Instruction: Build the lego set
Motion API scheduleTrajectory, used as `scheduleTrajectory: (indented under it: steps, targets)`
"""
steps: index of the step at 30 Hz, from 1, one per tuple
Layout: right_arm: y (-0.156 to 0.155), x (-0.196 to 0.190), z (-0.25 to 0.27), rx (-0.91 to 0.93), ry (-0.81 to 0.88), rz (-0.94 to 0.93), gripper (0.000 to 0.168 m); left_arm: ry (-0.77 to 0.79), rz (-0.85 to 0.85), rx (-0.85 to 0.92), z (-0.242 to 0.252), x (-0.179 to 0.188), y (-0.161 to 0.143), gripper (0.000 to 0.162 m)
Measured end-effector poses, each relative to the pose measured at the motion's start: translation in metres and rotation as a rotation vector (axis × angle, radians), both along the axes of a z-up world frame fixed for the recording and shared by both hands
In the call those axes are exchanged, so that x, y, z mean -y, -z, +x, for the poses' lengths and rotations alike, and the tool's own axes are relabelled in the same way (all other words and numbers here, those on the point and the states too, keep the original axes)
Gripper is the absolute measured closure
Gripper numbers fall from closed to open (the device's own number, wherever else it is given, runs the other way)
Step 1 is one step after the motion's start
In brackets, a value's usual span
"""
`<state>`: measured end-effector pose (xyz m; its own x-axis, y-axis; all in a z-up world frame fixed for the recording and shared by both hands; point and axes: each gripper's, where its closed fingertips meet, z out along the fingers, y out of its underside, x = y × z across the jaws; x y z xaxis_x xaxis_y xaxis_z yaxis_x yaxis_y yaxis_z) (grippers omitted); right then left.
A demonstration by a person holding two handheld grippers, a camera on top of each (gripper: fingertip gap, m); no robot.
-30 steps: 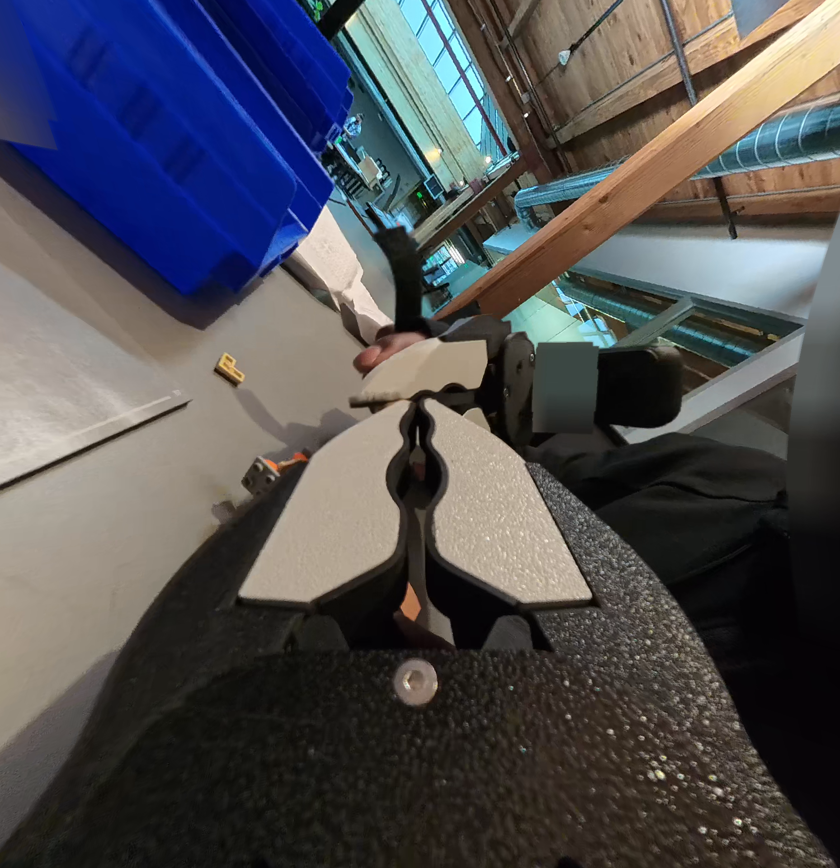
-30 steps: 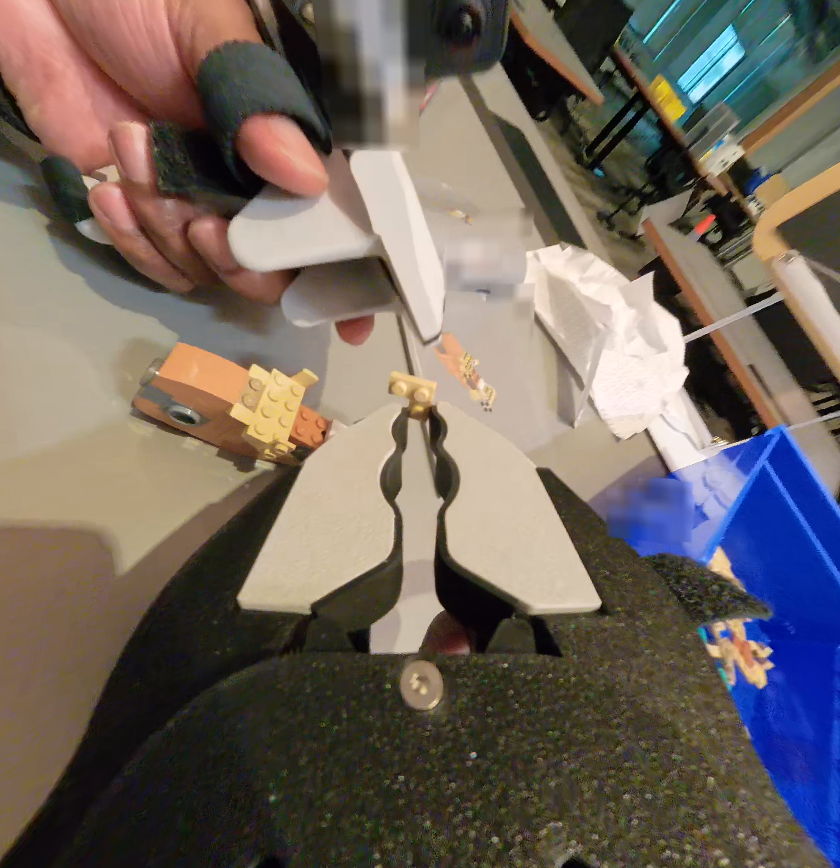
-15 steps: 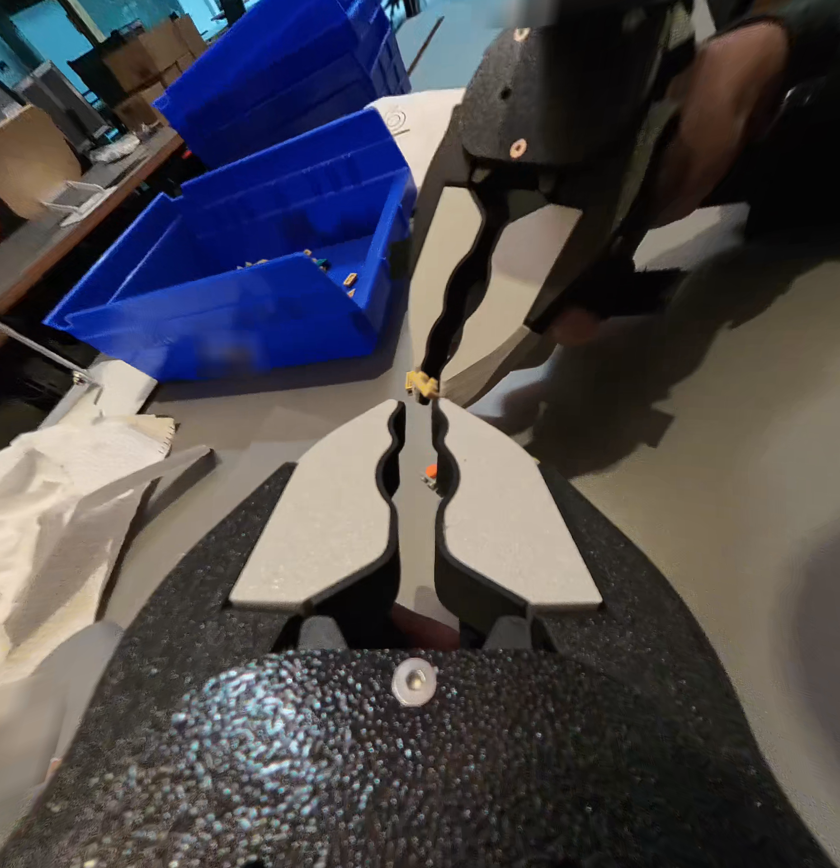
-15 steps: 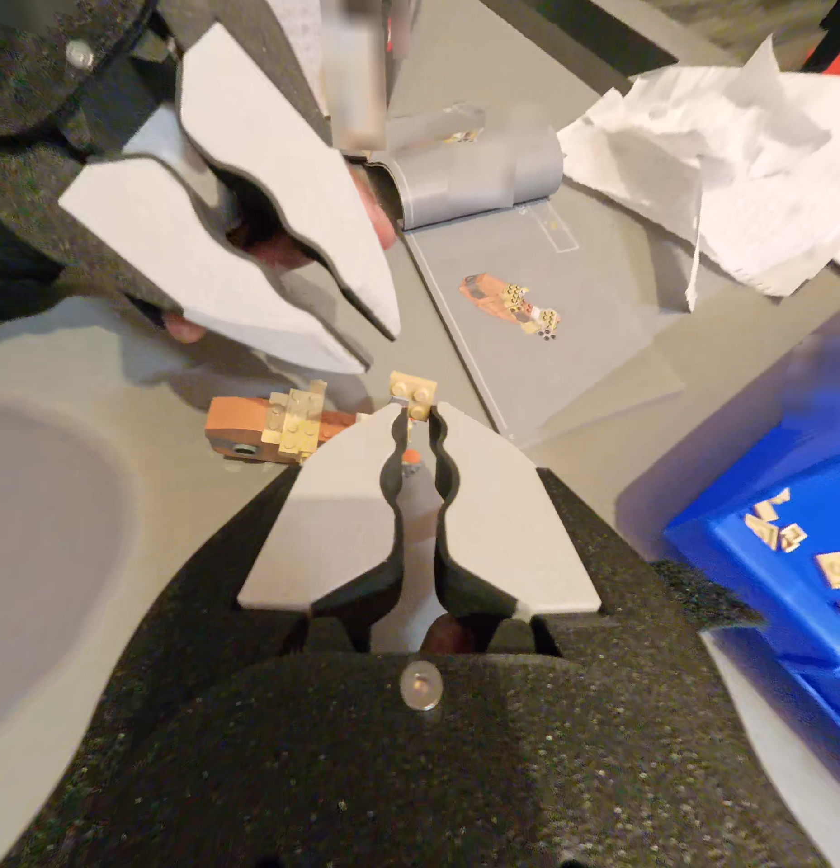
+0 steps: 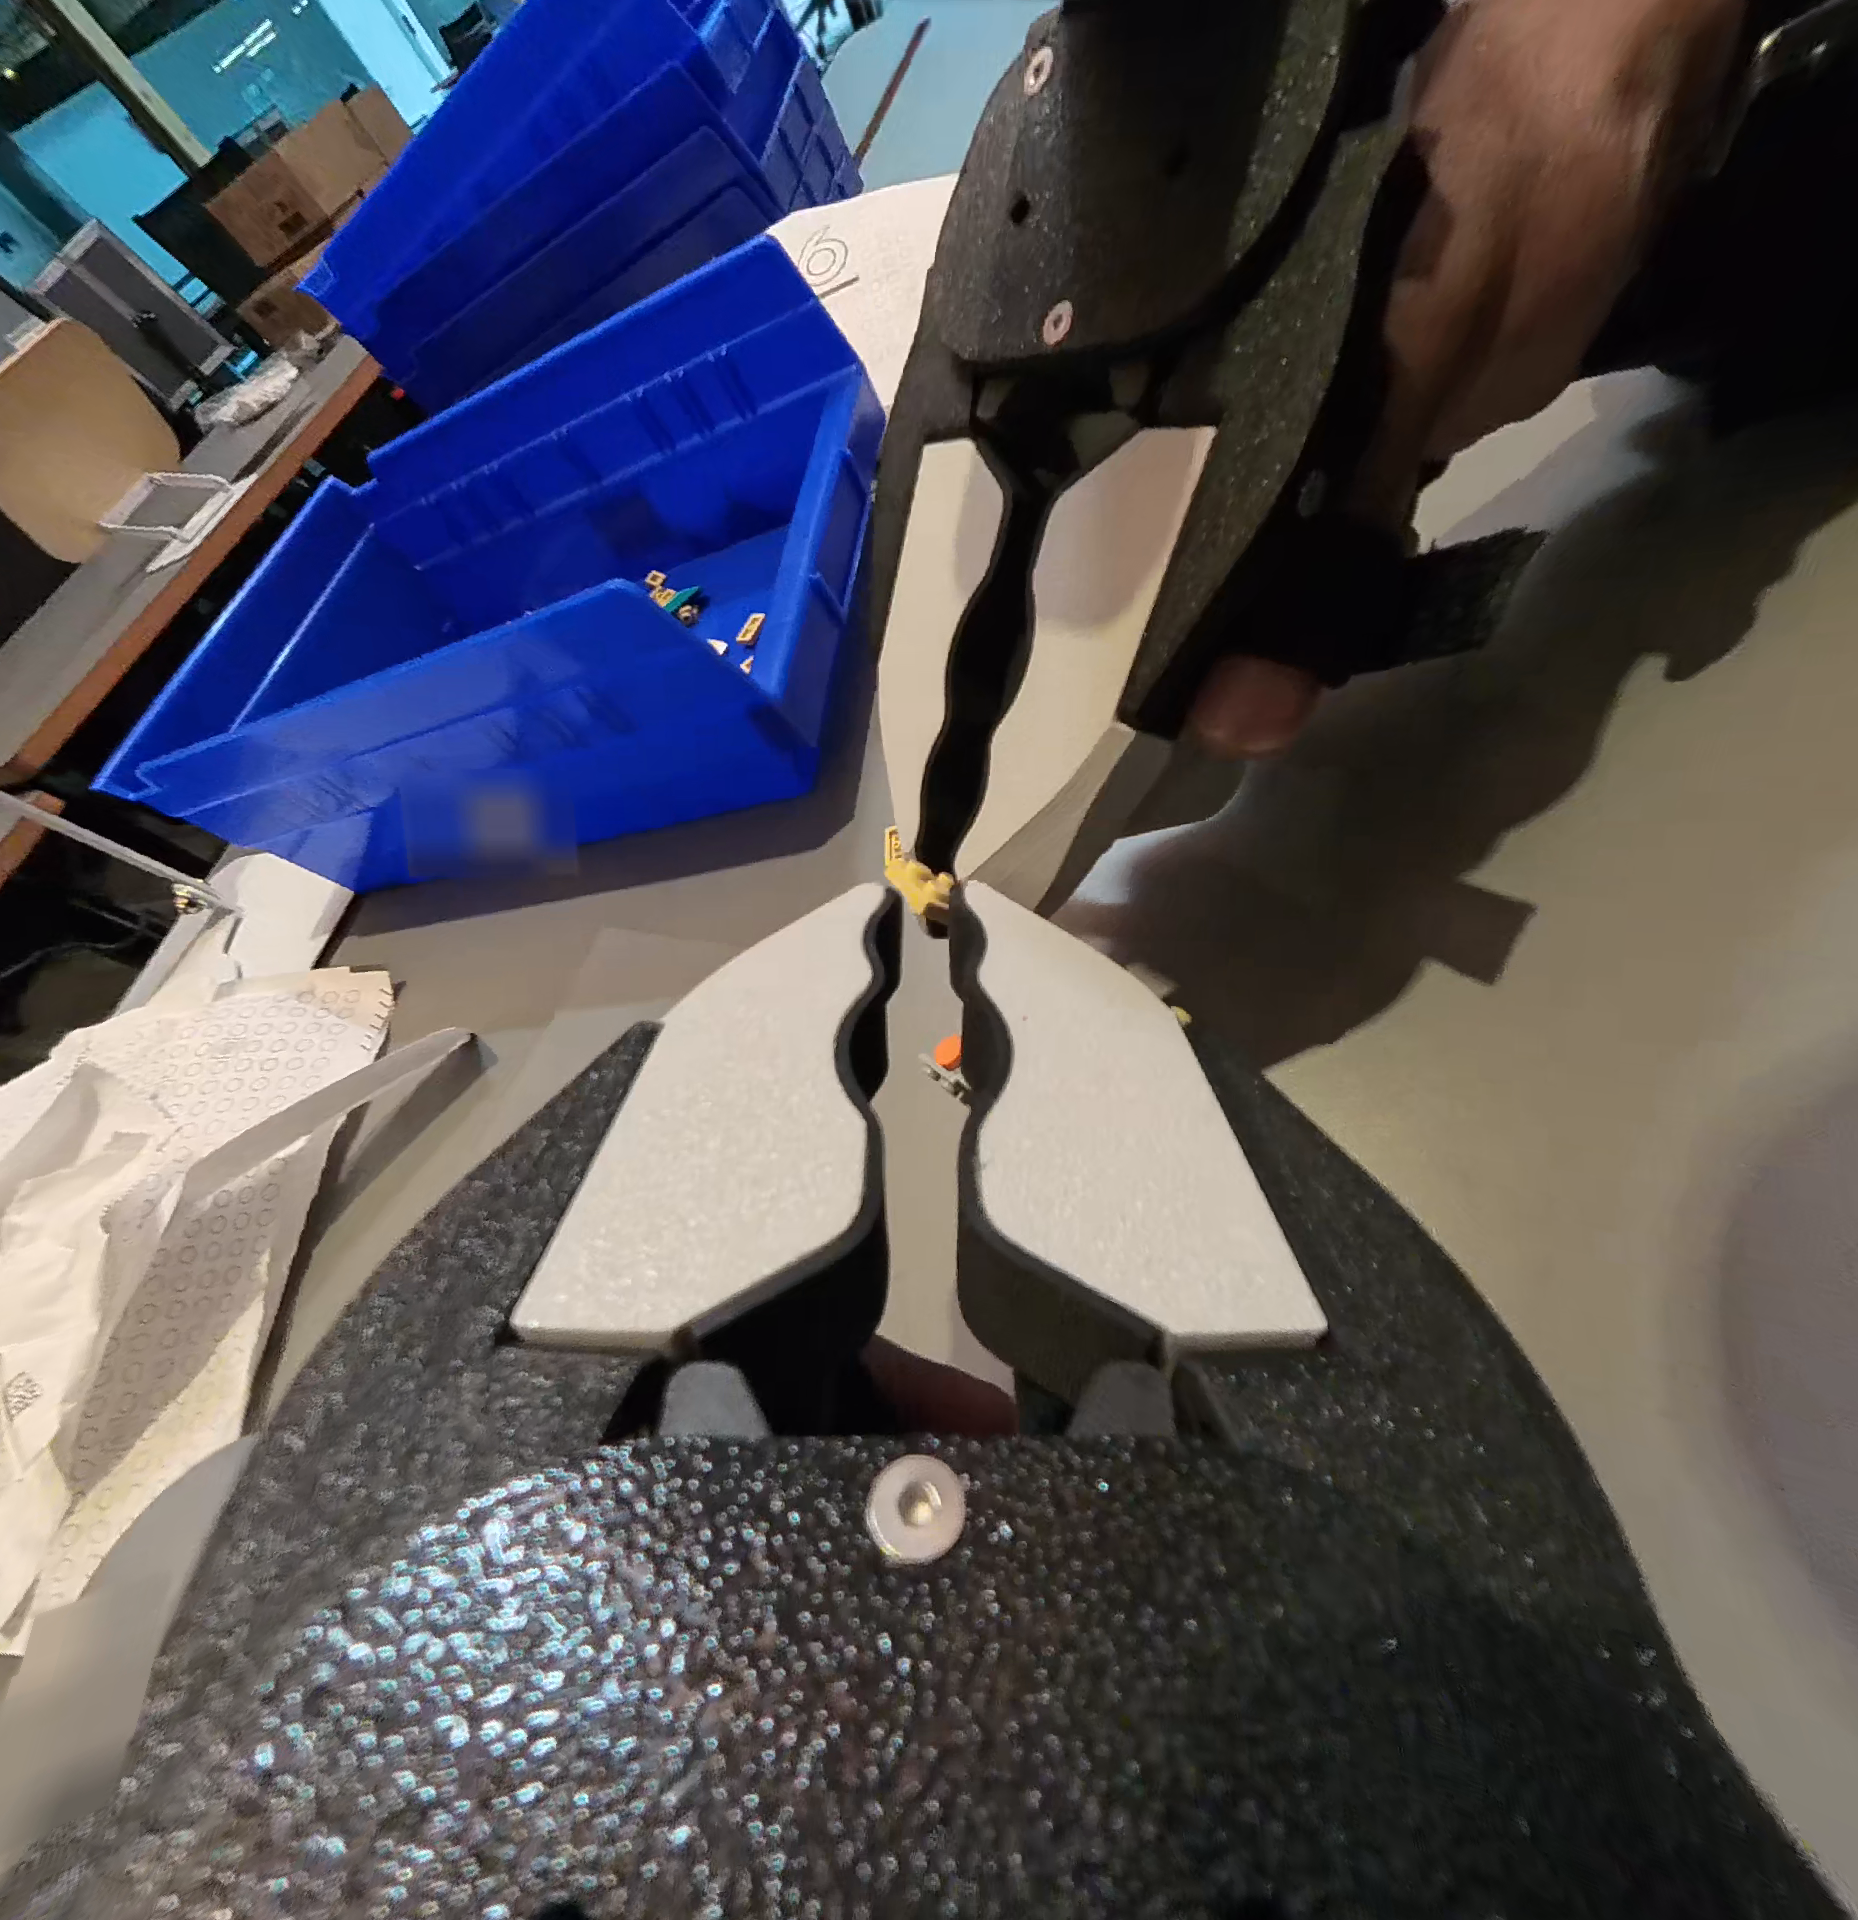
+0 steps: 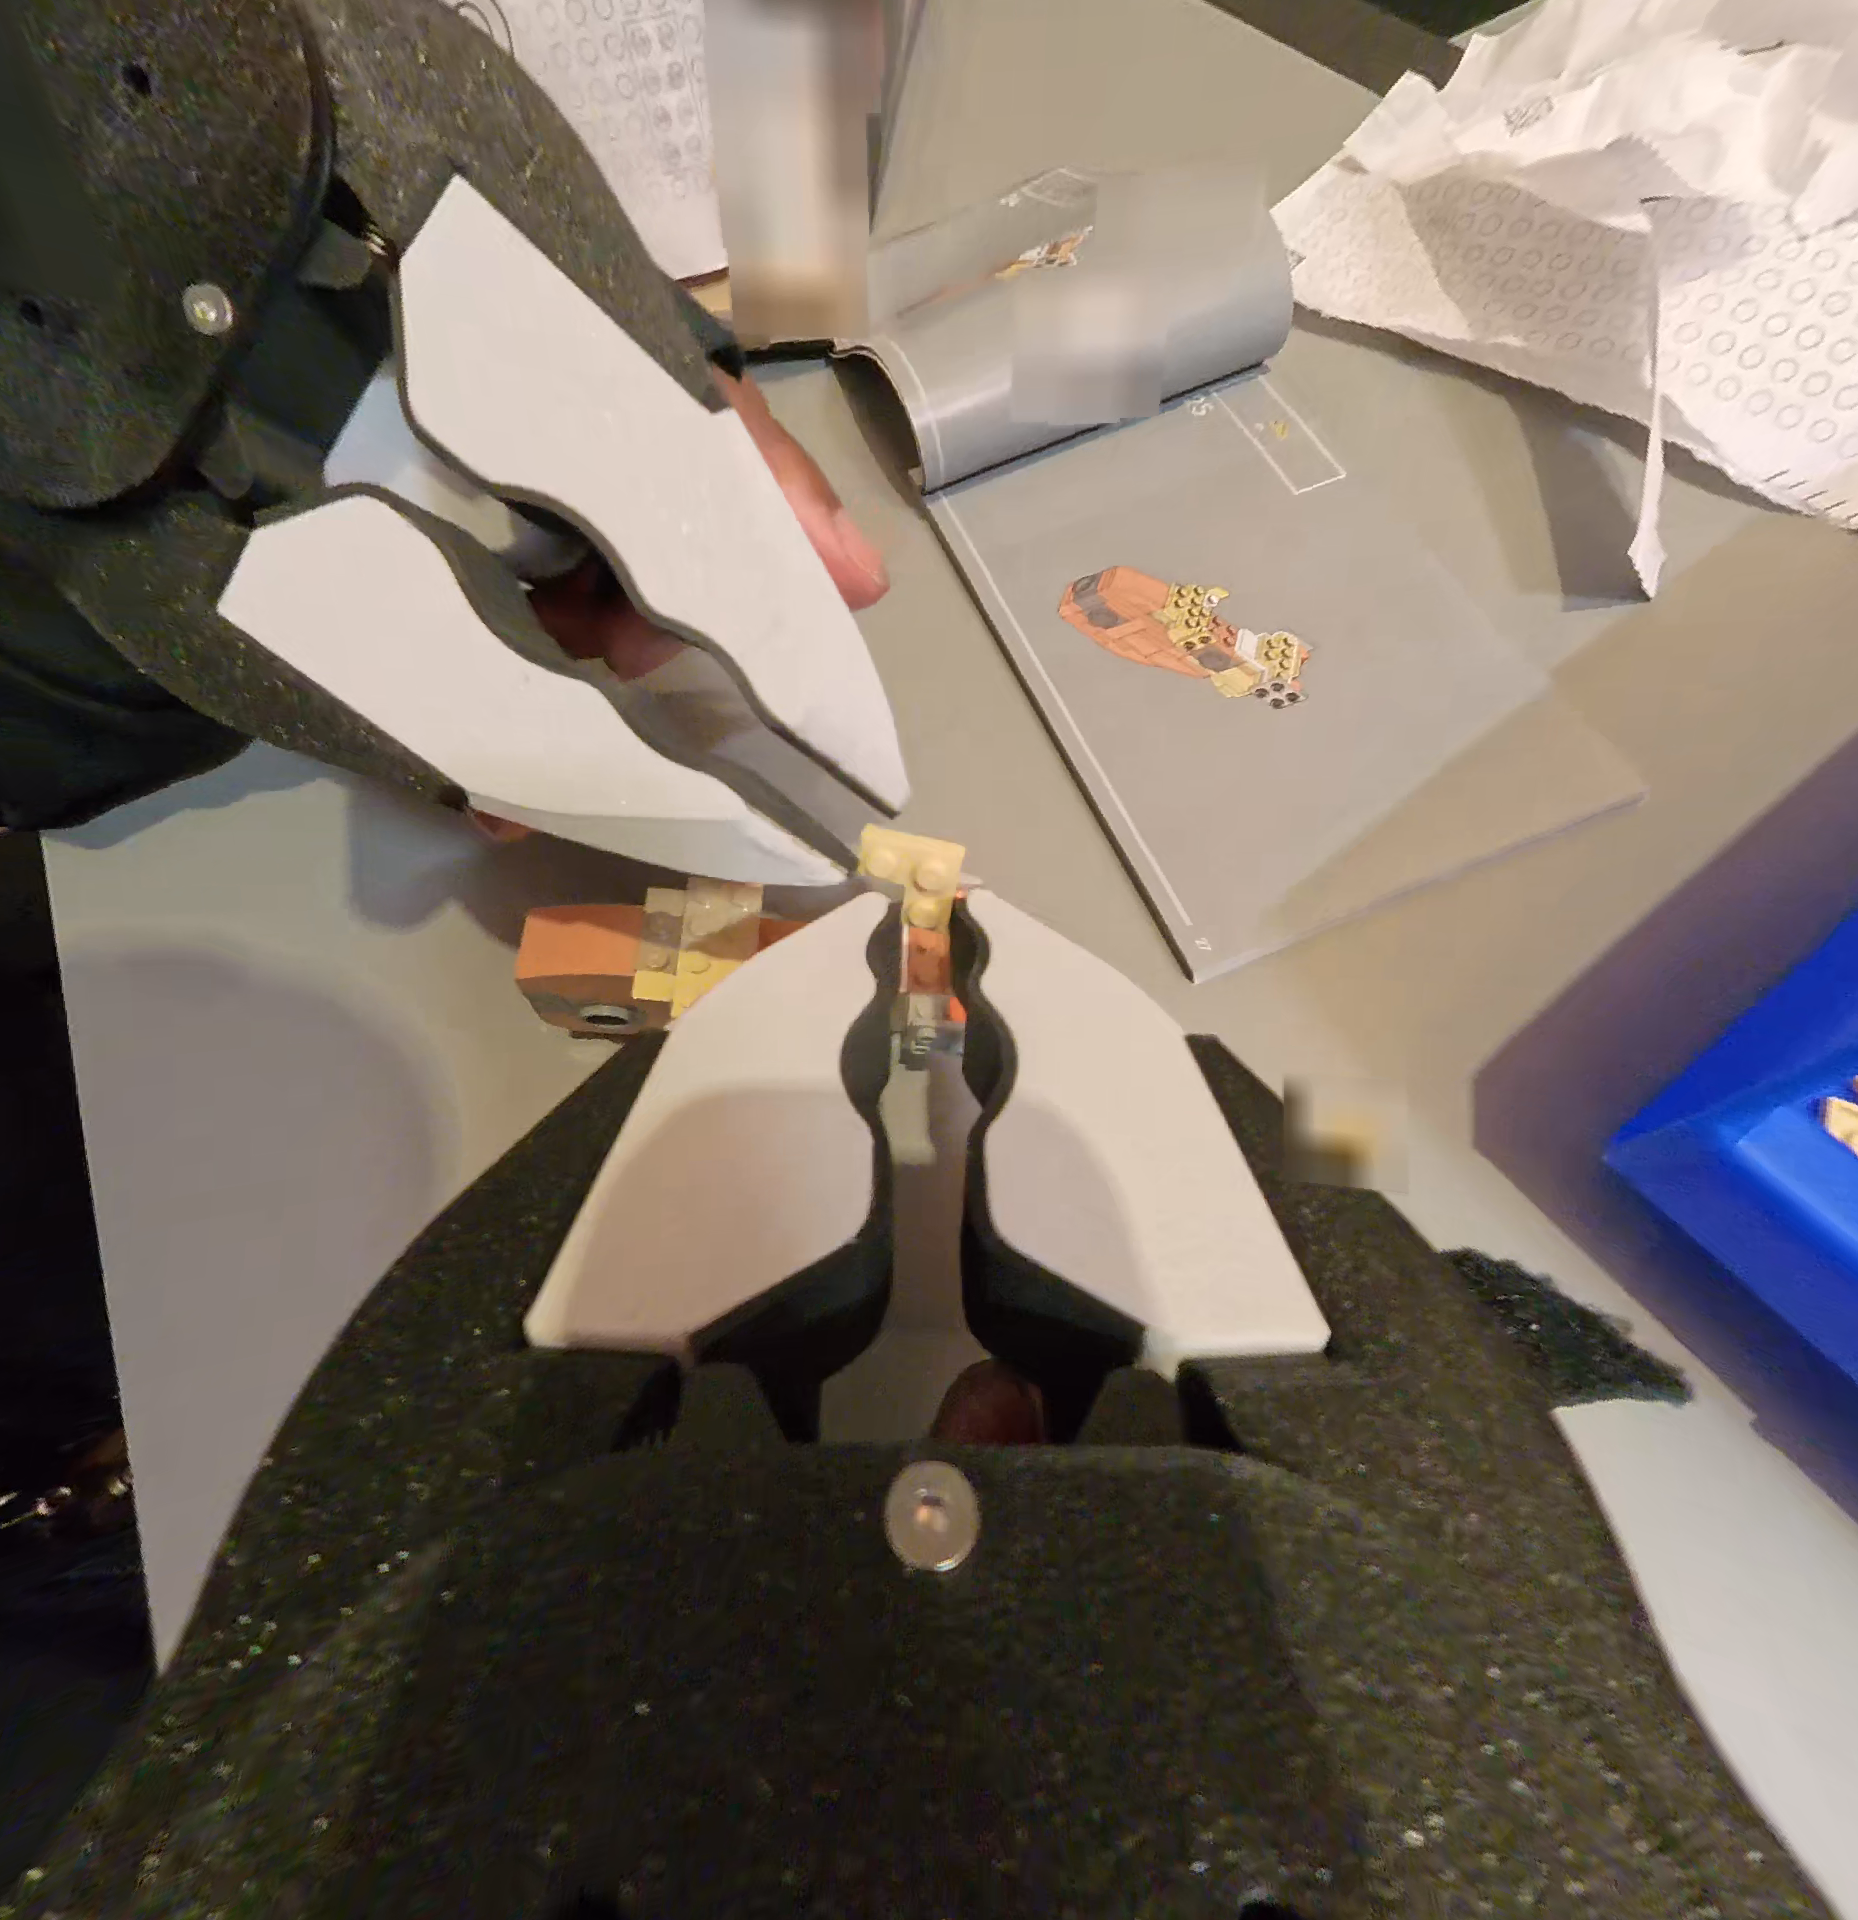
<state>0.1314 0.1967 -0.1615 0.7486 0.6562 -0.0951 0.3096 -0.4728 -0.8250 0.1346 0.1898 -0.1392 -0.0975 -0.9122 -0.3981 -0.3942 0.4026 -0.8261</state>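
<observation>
My right gripper (image 6: 920,904): jaws pinched narrow on a small tan plate (image 6: 912,864) at the very tips; most of the piece sticks out past them.
My left gripper (image 5: 920,909): jaws nearly closed, a slim gap between them; tips meet the same tan plate (image 5: 920,891). I cannot tell whether they grip it or only touch it.
Where the plate is: in the air between both sets of tips, above the table (image 6: 281,1039).
How it should handle: I judge it very light, rigid and smooth-sided, so it could pivot or pop out if squeezed off-centre. Best hold is across its flat side edges, studs left free.
Partial build: an orange-brown and tan lego model (image 6: 634,951) lies on the table just beyond my right fingertips, to their left, partly hidden by them.
Loose bit: a small grey and orange piece (image 6: 920,1023) shows through the gap of the right jaws, below the plate.
Surface: plain grey tabletop, matte.
Ahead of my right fingers: open instruction booklet (image 6: 1320,675); crumpled white paper bags (image 6: 1631,208) farther off to the right.
Right of my right fingers: blue bin (image 6: 1735,1195) with tan pieces.
Room: more blue bins (image 5: 592,260) stacked beyond; desks and boxes in the background.
</observation>
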Motion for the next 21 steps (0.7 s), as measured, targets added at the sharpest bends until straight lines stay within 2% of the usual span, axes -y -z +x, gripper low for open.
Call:
scheduleTrajectory:
  steps: [11,21]
  targets:
    - [-0.002,0.006,-0.007,-0.068,-0.047,-0.027,0.160,0.073,0.086,0.001,-0.002,0.006,0.001,0.153]
    - [0.002,0.012,-0.009,-0.060,-0.114,-0.012,0.159,0.142,-0.057,0.010,-0.005,0.009,0.006,0.154]
